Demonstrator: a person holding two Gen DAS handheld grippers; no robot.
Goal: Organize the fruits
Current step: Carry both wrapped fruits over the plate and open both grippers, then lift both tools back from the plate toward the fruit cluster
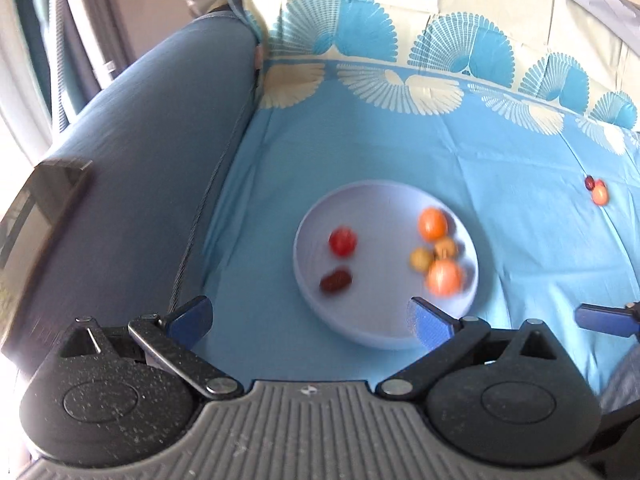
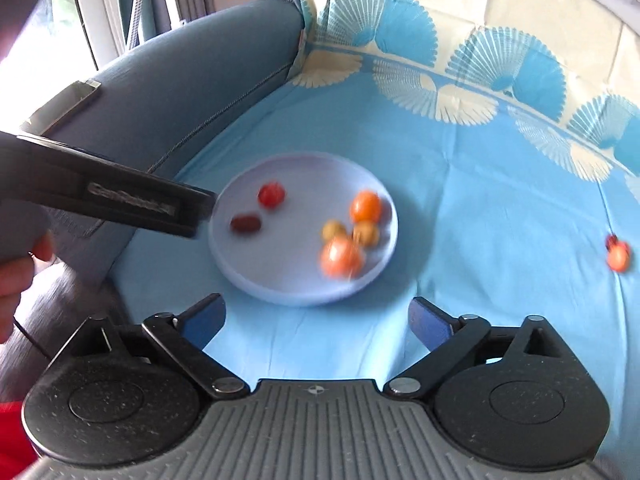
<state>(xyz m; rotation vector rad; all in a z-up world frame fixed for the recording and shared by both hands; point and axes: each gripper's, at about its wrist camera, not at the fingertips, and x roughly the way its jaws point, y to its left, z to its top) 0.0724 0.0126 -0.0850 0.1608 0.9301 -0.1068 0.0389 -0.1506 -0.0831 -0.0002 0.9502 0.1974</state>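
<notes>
Pale plate (image 1: pixel 384 332) on blue cloth (image 1: pixel 500 184), holding six small fruits.

Inside: red tomato (image 1: pixel 342 241) and dark date (image 1: pixel 335 280) on the left; two oranges (image 1: pixel 432 223) and two small yellowish fruits (image 1: pixel 421 258) clustered on the right. Lying apart on the cloth, well to the right: an orange fruit (image 2: pixel 618 257) touching a dark red one (image 2: pixel 611 240). Left gripper (image 1: pixel 310 316) spread wide, holding nothing, near the plate's close edge. Right gripper (image 2: pixel 316 318) spread wide too, empty.

Left gripper (image 1: pixel 310 318): black speckled housings, ribbed grey base, silver pivot screws, blue finger pads (image 1: pixel 428 322) showing. Right gripper (image 2: pixel 316 320): matching. Bare-skinned hand (image 2: pixel 16 280) showing.
</notes>
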